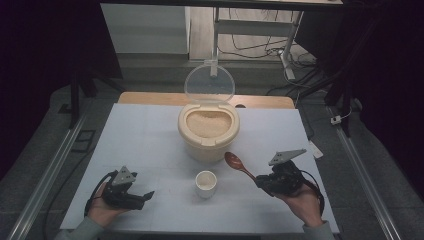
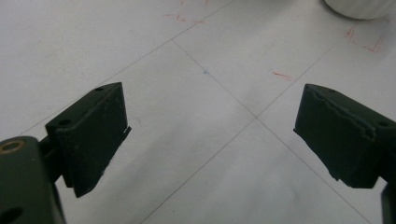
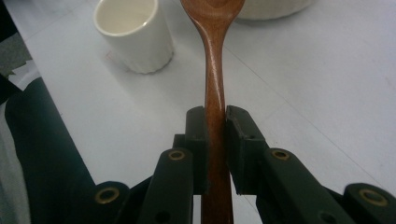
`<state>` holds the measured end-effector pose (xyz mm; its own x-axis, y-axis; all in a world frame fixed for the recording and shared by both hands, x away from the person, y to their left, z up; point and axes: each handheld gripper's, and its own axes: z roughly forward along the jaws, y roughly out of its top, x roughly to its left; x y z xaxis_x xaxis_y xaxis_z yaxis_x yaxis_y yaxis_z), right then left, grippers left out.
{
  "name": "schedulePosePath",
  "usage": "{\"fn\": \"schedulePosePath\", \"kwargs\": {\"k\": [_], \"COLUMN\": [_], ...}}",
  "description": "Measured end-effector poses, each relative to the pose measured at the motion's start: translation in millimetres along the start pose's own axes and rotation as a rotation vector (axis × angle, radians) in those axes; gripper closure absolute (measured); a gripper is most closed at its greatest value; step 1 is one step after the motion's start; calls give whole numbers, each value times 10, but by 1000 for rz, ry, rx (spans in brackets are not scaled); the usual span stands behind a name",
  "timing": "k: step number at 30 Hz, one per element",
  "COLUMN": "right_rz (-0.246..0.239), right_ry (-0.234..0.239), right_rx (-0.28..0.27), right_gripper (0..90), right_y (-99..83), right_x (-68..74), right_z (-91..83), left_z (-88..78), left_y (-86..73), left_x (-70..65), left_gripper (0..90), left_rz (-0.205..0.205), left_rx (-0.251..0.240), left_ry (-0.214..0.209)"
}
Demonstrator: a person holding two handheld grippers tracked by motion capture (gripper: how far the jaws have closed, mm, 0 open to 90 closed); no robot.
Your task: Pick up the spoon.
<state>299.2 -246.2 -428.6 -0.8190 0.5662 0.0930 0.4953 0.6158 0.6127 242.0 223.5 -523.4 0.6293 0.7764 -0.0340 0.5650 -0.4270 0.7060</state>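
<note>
While gripping spoon handle tight in right hand-held gripper, bowl hovering between cup and rice bin; keeping bowl level; resting left hand-held gripper wide apart, empty, on tabletop.

Left gripper: black body, grey three-cornered plate on top, dark holes in plate, black cable looping behind hand. Right gripper: same black build, grey plate, black cable. Jaws: blocky black pads (edges chipped), linkage arms with brass-ringed pivot holes. Grey sleeves at both wrists.
</note>
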Motion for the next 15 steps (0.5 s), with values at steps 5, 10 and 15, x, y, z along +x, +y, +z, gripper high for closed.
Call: {"fn": "schedulePosePath", "kwargs": {"k": [5, 10, 15], "right_rz": [-37, -62, -98], "right_ry": [12, 21, 36], "right_rx": [-17, -10, 4], "right_gripper": [794, 794, 794], "right_y": [48, 117, 201], "right_x": [41, 87, 136], "right_z": [9, 20, 58], "left_z": [-3, -5, -7], "left_y": [1, 3, 5], "left_x": [4, 8, 12], "left_gripper": [96, 96, 96], "left_rz": [0, -3, -5], "left_rx": [-1, -3, -3], "left_ry": [0, -1, -1]}}
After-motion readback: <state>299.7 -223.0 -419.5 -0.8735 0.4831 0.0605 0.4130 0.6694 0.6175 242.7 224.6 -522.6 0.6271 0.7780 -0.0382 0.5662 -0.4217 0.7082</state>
